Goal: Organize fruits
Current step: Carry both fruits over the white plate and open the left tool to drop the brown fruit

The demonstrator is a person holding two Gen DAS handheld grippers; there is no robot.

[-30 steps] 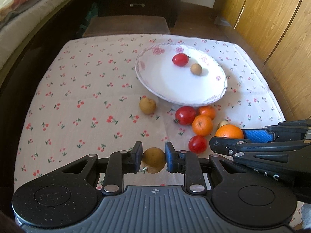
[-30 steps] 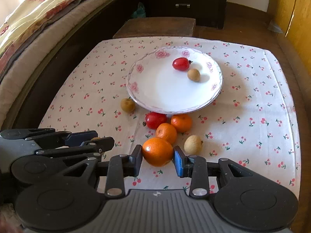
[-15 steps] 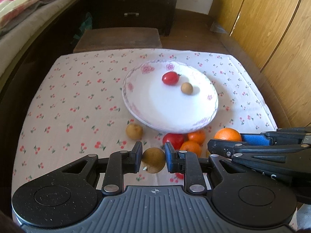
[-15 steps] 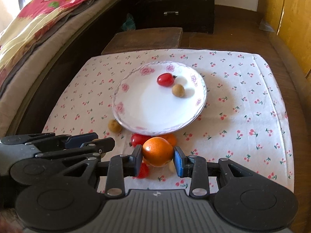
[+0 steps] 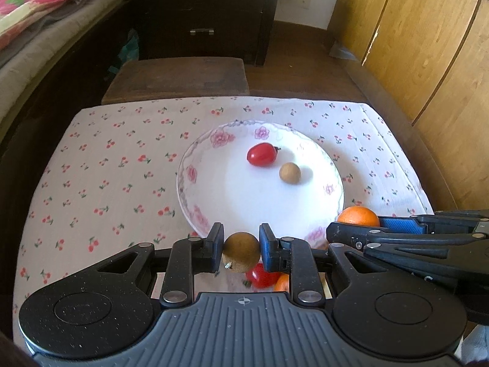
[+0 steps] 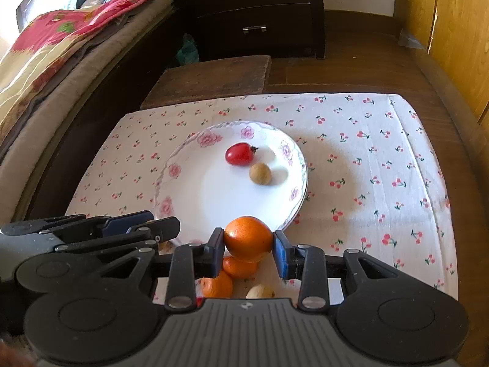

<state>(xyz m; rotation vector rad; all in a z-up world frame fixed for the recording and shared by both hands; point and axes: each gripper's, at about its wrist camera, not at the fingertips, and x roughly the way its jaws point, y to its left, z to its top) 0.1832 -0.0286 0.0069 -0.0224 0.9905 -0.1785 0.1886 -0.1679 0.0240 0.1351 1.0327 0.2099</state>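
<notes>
Right now both claws are loaded and held above the near edge of the plate. Left claw is clamped on a small brown fruit, both fingers pressed against its sides, a little stem poking out underneath. Right claw is clamped on an orange, blue pads tight on either side of it.

On the plate itself sit a red tomato and a small tan fruit, just beside each other toward the far right part of the dish. The plate rests on a tabletop covered in a white cloth with a cherry print.

From the left wrist, the right claw shows side-on at the plate's near right rim, with the orange peeking out at its tip. Below the brown fruit, through the gap in the left claw, a second tomato and a sliver of a small orange fruit lie on the cloth on the near side of the plate.

The right wrist gives a different set of leftovers: two tangerines on the cloth just near of the plate rim, one touching the other, plus a pale yellowish fruit beside them, only partly seen above the claw body. That view also catches the left claw side-on at the plate's near left rim, but its brown fruit is hidden there.

Beyond the plate stand a low wooden stool and a dark dresser, with a bed off to the left.
</notes>
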